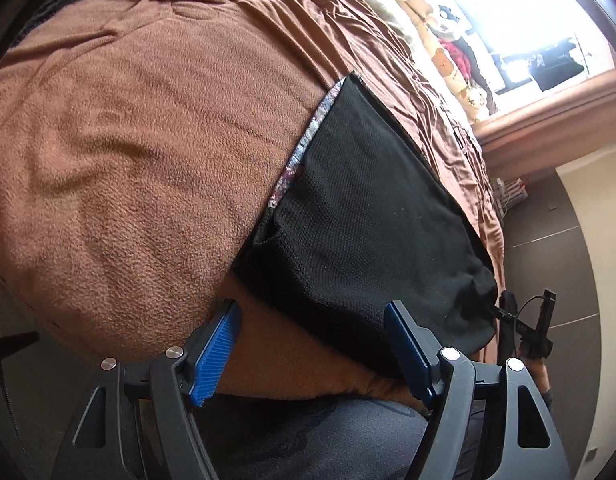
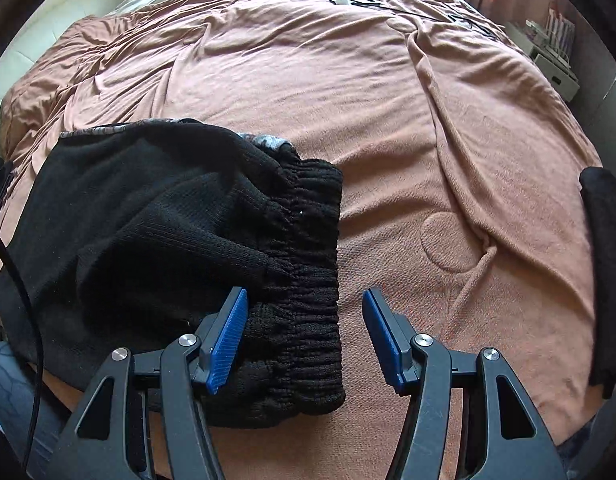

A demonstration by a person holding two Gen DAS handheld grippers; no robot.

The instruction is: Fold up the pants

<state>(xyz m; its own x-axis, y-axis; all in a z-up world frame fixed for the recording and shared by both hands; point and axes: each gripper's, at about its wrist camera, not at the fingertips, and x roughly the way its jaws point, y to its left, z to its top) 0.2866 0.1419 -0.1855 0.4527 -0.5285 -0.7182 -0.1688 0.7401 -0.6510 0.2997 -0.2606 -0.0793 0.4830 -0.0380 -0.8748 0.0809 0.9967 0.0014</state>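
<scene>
Left gripper [image 1: 312,350]: I see my jaws wide apart, nothing between them, hanging over the blanket's [image 1: 128,140] edge.
Pants [image 2: 180,248]: black, folded into a flat stack on the blanket, waistband [image 2: 312,280] to the right.
Right gripper [image 2: 304,340]: my jaws stand about half apart, above the waistband, gripping nothing.

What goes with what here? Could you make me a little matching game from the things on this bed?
Things:
1. pants
2. blanket
3. pads of the right hand-held gripper
4. elastic waistband

Descriptions:
A. brown, spread over the bed
B. blue, ribbed
C. black, lying folded
D. gathered in ridges, between the open jaws

Pairs: 1-C, 2-A, 3-B, 4-D
</scene>
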